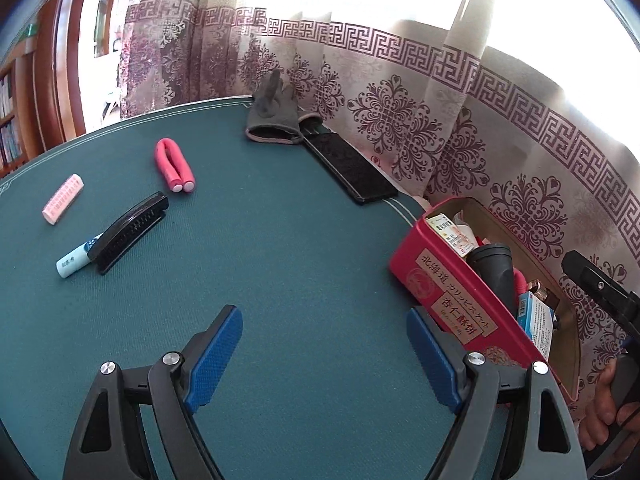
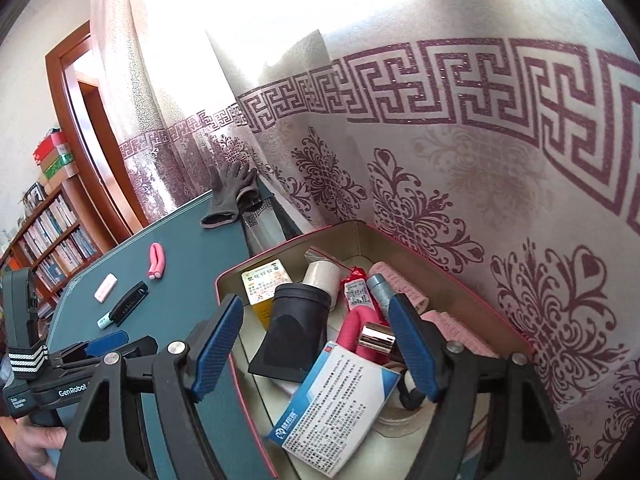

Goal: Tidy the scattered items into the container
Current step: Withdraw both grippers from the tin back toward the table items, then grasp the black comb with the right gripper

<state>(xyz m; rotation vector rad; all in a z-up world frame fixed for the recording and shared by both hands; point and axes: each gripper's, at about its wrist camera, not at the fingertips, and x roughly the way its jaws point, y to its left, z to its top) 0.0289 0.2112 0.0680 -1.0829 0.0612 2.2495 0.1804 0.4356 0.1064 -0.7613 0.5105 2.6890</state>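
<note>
Left gripper (image 1: 324, 344): spread, empty, low over worktop (image 1: 280, 264). Right gripper (image 2: 316, 340): spread, empty, above red tin (image 1: 440, 280). Worktop, 10 o'clock: one black comb (image 1: 128, 232), two pink rollers.

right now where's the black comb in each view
Left wrist: the black comb lies at left on the green table, its near end over a white tube.
Right wrist: the comb is small at left, left of the red tin.
Shared landmark: the bent pink roller just beyond it.
</note>
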